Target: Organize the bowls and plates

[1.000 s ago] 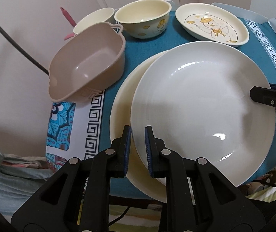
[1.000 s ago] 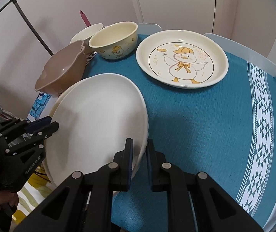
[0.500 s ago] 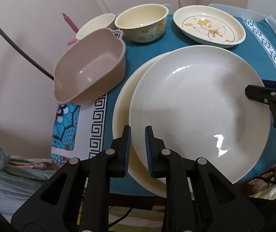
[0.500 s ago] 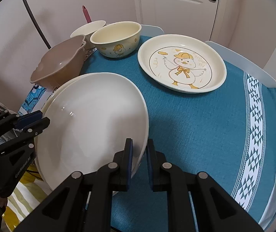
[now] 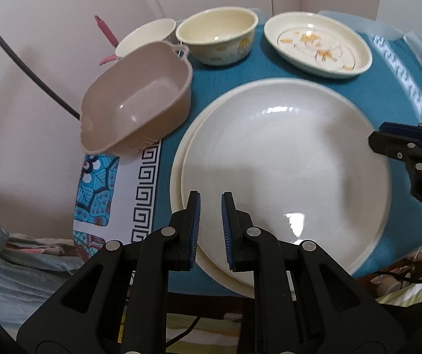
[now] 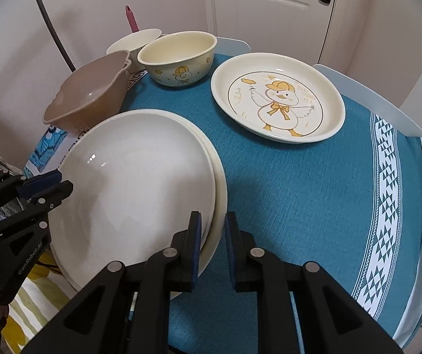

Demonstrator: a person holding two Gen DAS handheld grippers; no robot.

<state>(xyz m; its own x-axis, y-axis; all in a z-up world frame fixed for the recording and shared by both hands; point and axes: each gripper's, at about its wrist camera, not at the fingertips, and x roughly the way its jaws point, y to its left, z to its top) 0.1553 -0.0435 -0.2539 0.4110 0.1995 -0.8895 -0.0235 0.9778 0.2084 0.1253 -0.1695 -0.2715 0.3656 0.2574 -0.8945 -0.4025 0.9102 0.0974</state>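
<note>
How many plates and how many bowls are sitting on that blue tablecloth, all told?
Plates: 3, namely the white plate stacked on a cream plate, plus the duck plate.
Bowls: 3, namely the tan bowl, the duck bowl and a white bowl behind it.
Total: 6 dishes.

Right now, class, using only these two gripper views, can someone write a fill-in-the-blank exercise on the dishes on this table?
1. The white plate lies on top of a cream ____.
2. The oval plate carries a picture of a ____ in a yellow hat.
3. The tablecloth under the dishes is mostly ____.
4. The rim of the plate stack sits between the fingers of the right gripper; its left edge sits at the ____ gripper.

Missing words: plate; duck; blue; left
</note>
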